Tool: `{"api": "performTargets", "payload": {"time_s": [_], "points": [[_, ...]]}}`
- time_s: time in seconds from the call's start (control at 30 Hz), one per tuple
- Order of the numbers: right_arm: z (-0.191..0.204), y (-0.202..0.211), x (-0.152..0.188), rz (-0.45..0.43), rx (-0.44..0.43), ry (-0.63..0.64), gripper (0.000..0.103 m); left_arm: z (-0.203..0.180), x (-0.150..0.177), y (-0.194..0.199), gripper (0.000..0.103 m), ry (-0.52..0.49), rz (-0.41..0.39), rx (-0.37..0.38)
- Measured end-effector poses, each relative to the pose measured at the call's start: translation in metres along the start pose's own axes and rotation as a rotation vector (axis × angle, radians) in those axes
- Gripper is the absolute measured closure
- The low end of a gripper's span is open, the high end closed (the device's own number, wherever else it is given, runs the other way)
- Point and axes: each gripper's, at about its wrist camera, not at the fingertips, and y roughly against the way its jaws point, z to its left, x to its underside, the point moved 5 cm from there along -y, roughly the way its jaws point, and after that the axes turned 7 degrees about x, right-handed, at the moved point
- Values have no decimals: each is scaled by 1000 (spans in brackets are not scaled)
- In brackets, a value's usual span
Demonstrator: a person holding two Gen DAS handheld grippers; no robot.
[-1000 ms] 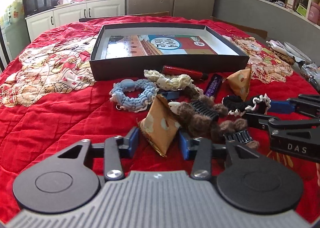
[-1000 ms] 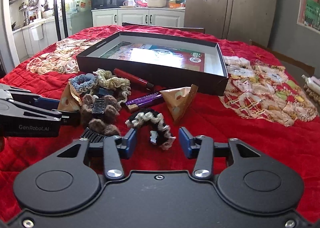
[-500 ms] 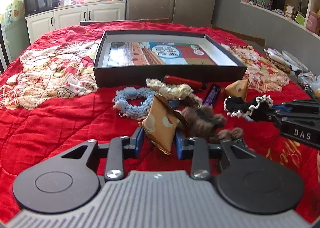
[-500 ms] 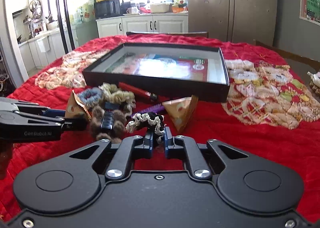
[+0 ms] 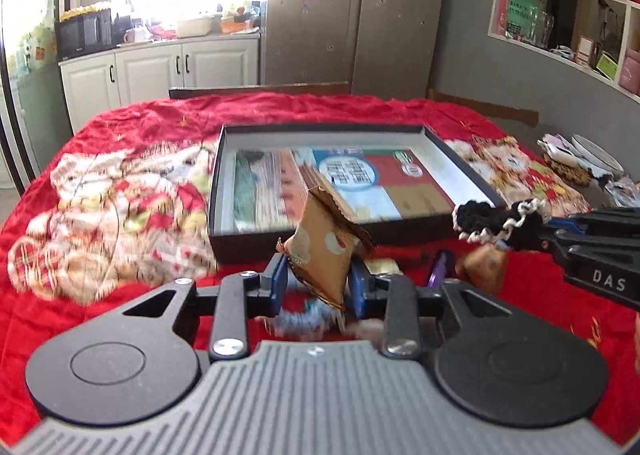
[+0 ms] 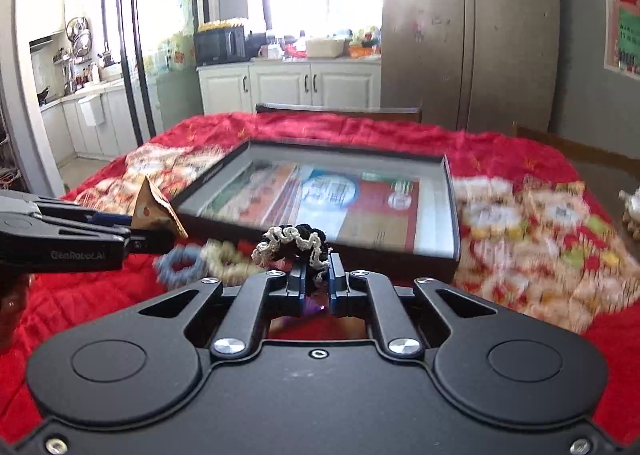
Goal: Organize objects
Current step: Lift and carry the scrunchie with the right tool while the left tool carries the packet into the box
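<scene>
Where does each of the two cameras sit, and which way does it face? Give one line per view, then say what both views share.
Left wrist: on the left gripper, looking forward along its fingers at the black box; its own jaws pinch a brown snack packet, and the right gripper enters from the right.
Right wrist: on the right gripper, facing the same box; its jaws are shut on a black-and-white scrunchie, and the left gripper enters from the left.
Shared: box, red blanket, both held items, kitchen cabinets behind.

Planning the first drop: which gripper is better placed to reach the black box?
Probably the left gripper: its brown triangular snack packet fronts the shallow black cardboard box; the right gripper with the black-and-cream scrunchie looks comparable.
</scene>
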Motion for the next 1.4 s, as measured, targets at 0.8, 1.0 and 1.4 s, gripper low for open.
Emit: {"api": "performTargets", "payload": {"time_s": [0.8, 1.0, 1.4], "points": [[-35, -161, -72, 6, 179, -100, 93, 36, -69, -138, 66, 139, 46, -90], [-35, -186, -67, 42, 187, -83, 93, 41, -72, -159, 66, 155, 60, -86], [-38, -212, -55, 109, 179, -88, 93, 42, -66, -179, 64, 117, 99, -105]]}}
